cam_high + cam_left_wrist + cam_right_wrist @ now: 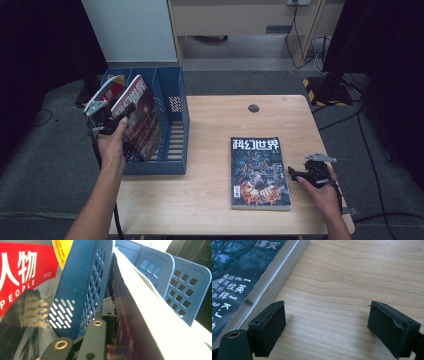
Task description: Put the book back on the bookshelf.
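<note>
- Light wooden counter (210,195): carries a blue perforated plastic file rack with three slots (175,120) at its left edge, and a thick dark-covered paperback magazine w/ white Chinese title (259,172) lying flat, right of centre.
- Rack: far-left slot holds a red-and-white "PEOPLE" magazine (22,277). Next slot holds a dark-red glossy magazine (142,117), standing on edge, leaning, top edge poking above the dividers.
- Flat paperback: long axis runs away from the person; its right long edge, showing the page block (274,280), faces the right hand.
- Left claw (122,112): clenched on the dark-red magazine's near edge, between the blue divider (80,290) and the cover. Whether the magazine's foot sits on the rack floor can't be told.
- Right claw (327,327): released, jaws wide apart, nothing between them, low over bare wood just beside the paperback's right edge.
- Key relation: paperback lies to the left of the right claw, side-on, edge parallel to the jaws' reach. Right hand is much nearer it than the left; rack is well apart, across the counter.
- Judgement: next pick likely falls to the right claw, which would need to slide left and get one jaw under that page edge.
</note>
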`<state>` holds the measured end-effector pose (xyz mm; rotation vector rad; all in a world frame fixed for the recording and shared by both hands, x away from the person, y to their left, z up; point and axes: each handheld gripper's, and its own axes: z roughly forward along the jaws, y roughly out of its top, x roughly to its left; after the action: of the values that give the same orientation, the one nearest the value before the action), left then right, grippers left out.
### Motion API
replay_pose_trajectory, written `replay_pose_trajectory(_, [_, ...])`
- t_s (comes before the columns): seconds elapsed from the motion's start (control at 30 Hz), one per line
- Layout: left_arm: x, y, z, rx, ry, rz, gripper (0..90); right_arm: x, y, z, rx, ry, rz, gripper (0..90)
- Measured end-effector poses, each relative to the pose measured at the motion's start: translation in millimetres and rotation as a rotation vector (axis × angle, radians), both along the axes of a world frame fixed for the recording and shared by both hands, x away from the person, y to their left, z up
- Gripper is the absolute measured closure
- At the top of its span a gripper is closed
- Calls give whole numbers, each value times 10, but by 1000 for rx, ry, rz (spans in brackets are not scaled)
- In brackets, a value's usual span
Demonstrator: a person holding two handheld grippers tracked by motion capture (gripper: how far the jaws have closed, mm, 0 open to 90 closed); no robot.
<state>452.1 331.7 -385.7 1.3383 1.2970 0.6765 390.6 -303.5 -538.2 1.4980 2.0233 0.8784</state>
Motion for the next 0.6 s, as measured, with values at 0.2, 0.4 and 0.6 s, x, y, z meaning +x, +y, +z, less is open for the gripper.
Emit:
replay_pose_trajectory(0.2, [-22,-38,20,5,-7,-6,744,0,0,0,1,0,0,147])
replay_pose_trajectory(0.4, [-98,-54,12,29,-16,-8,676,0,0,0,0,0,0,147])
replay_pose_trajectory(0.6, [-240,-40,-22,44,-19,-15,648,0,0,0,0,0,0,147])
